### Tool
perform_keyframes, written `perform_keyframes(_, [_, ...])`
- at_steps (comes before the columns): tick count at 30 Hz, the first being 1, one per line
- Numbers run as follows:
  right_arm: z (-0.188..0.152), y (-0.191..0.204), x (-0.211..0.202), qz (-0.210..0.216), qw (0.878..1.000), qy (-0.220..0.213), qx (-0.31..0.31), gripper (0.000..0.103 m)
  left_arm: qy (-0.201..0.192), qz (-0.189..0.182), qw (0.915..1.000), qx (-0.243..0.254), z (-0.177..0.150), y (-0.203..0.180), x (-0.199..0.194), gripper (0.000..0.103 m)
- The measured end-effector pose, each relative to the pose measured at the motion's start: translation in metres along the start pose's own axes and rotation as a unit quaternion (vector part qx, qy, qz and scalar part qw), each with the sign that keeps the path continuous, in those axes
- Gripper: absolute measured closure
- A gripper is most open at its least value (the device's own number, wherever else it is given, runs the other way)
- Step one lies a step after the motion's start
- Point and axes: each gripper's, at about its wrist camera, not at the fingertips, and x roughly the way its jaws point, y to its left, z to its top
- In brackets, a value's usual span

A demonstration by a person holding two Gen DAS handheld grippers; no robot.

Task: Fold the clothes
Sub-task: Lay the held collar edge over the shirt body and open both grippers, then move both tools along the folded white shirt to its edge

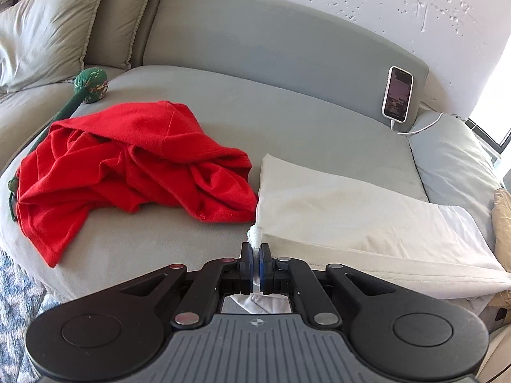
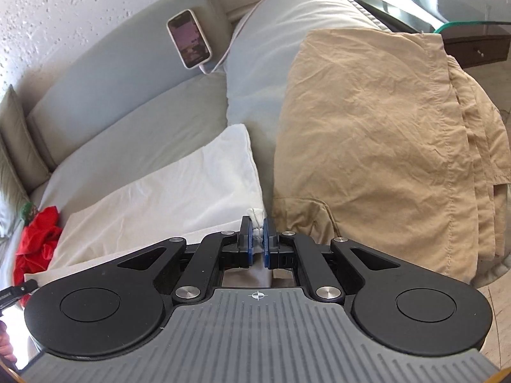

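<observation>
A white garment (image 1: 351, 217) lies stretched flat on the grey couch seat (image 1: 287, 121); it also shows in the right wrist view (image 2: 179, 185). My left gripper (image 1: 255, 252) is shut on the garment's near left corner, a pinch of white cloth poking up between the fingers. My right gripper (image 2: 257, 236) is shut on its near right corner. A crumpled red garment (image 1: 127, 166) lies on the seat to the left of the white one, also in the right wrist view (image 2: 38, 242).
A folded tan garment (image 2: 383, 134) lies over a grey cushion (image 2: 271, 48) on the right. A phone (image 1: 397, 94) on a charging cable leans against the backrest. A green plush toy (image 1: 91, 86) and beige pillows (image 1: 48, 32) sit at the far left.
</observation>
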Motion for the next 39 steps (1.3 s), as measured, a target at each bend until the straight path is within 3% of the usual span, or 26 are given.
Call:
perform_keyframes(3, [-0.005,-0.001,0.001,0.013,1.000,0.020,-0.011,0.089,0.013,0.048,0.9988,0.000,-0.007,-0.003,-0.010,0.084])
perform_keyframes(4, [-0.006,0.001,-0.004,0.009,1.000,0.021,-0.014,0.086,0.016,0.066,0.9977,-0.001,-0.009,-0.003,-0.014,0.073])
perform_keyframes(5, [-0.008,0.003,-0.013,0.008,1.000,0.014,-0.018,0.073,0.001,0.084,0.9965,0.000,-0.013,-0.006,-0.025,0.066])
perform_keyframes(6, [-0.010,0.006,-0.023,0.009,1.000,0.004,-0.024,0.062,-0.025,0.087,0.9959,0.006,-0.015,-0.010,-0.036,0.066])
perform_keyframes(8, [-0.013,0.018,-0.038,0.008,0.999,-0.013,-0.045,0.058,-0.065,0.062,0.9956,0.025,-0.017,-0.023,-0.053,0.067])
perform_keyframes(11, [-0.012,0.045,-0.040,0.018,0.996,-0.015,-0.082,0.058,-0.070,-0.025,0.9946,0.072,-0.008,-0.061,-0.042,0.067])
perform_keyframes(13, [-0.011,0.067,-0.012,0.040,0.994,0.022,-0.098,0.061,-0.056,-0.043,0.9916,0.108,-0.003,-0.090,-0.014,0.067])
perform_keyframes(15, [-0.013,0.083,0.022,0.039,0.993,0.060,-0.098,0.087,-0.033,-0.044,0.9895,0.133,-0.002,-0.113,0.018,0.072])
perform_keyframes(16, [-0.014,0.090,0.040,0.035,0.991,0.079,-0.097,0.090,-0.022,-0.045,0.9885,0.142,-0.003,-0.121,0.029,0.073])
perform_keyframes(18, [-0.020,0.093,0.064,0.018,0.990,0.108,-0.092,0.089,-0.001,-0.055,0.9850,0.164,-0.012,-0.128,0.045,0.073])
perform_keyframes(22, [-0.047,0.076,0.071,0.023,0.977,0.198,-0.079,0.086,0.100,-0.089,0.9753,0.176,-0.039,-0.113,0.036,0.087])
perform_keyframes(24, [-0.067,0.064,0.048,0.051,0.969,0.229,-0.076,0.086,0.095,-0.109,0.9744,0.172,-0.048,-0.099,0.010,0.085])
perform_keyframes(27, [-0.079,0.050,0.013,0.068,0.971,0.216,-0.073,0.080,0.072,-0.127,0.9761,0.161,-0.057,-0.083,-0.023,0.078])
perform_keyframes(28, [-0.080,0.046,0.004,0.069,0.974,0.206,-0.069,0.079,0.058,-0.121,0.9790,0.154,-0.053,-0.082,-0.025,0.070])
perform_keyframes(33, [-0.041,0.062,0.021,0.052,0.991,0.107,-0.053,0.079,-0.004,-0.052,0.9874,0.149,-0.027,-0.113,0.014,0.066])
perform_keyframes(34, [-0.035,0.065,0.032,0.038,0.993,0.101,-0.052,0.079,-0.003,-0.044,0.9876,0.150,-0.026,-0.118,0.024,0.066])
perform_keyframes(36, [-0.027,0.071,0.054,0.014,0.993,0.103,-0.052,0.078,0.037,-0.041,0.9871,0.150,-0.028,-0.123,0.043,0.067])
perform_keyframes(39, [-0.044,0.069,0.072,0.018,0.984,0.167,-0.051,0.078,0.078,-0.051,0.9799,0.176,-0.050,-0.128,0.038,0.071])
